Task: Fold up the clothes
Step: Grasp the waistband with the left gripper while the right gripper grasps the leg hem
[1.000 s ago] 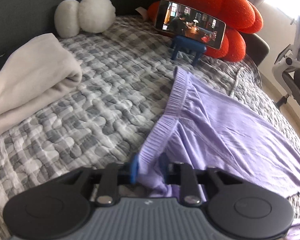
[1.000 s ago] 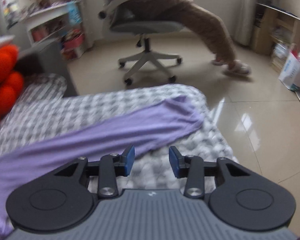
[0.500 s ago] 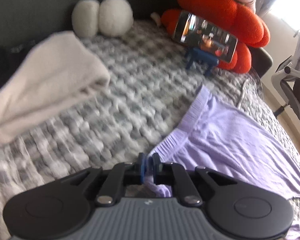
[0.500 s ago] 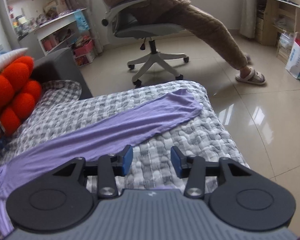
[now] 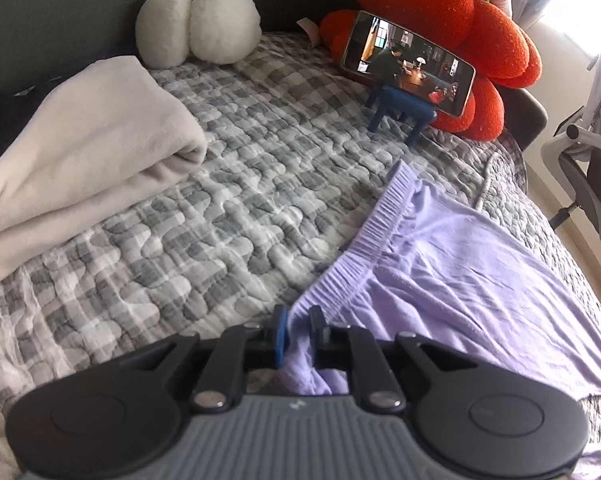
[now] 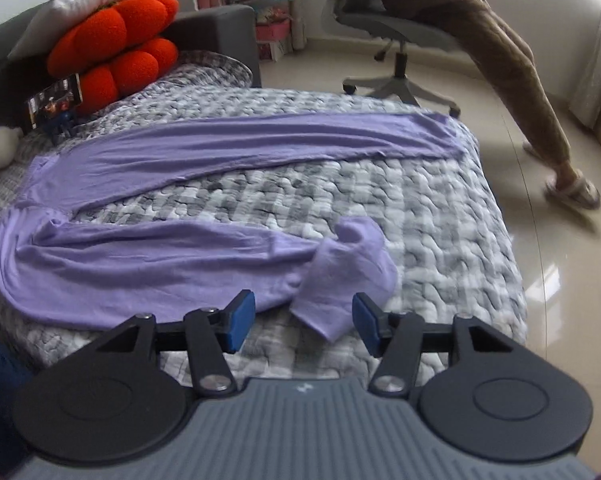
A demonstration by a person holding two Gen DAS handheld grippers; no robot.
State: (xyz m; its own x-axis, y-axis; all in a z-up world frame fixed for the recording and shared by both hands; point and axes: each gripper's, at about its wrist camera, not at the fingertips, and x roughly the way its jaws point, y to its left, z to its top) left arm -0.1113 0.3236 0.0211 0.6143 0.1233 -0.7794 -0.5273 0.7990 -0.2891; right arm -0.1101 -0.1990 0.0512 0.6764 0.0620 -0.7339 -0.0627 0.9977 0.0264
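Observation:
Lilac trousers (image 5: 460, 280) lie spread on the grey checked quilt (image 5: 220, 200). Their elastic waistband (image 5: 380, 220) runs down into my left gripper (image 5: 298, 320), whose pads pinch a fold of it; the jaws are opening slightly. In the right wrist view the trousers (image 6: 220, 152) stretch across the bed, the far leg flat. The near leg ends in a crumpled cuff (image 6: 340, 272). My right gripper (image 6: 303, 316) hovers just in front of that cuff with its jaws opening. The cuff's tip lies between the blue pads, and neither pad presses on it.
A folded cream blanket (image 5: 80, 168) lies at the left. A phone on a blue stand (image 5: 408, 68) leans by an orange plush cushion (image 5: 440, 12), with a white plush (image 5: 196, 28) behind. Past the bed edge (image 6: 500, 240), a person's leg (image 6: 520, 80) stretches from an office chair (image 6: 396, 28).
The right gripper has swung from the far trouser leg down to the near leg's crumpled cuff, its jaws widening. The left gripper stays clamped on the waistband, hardly moving.

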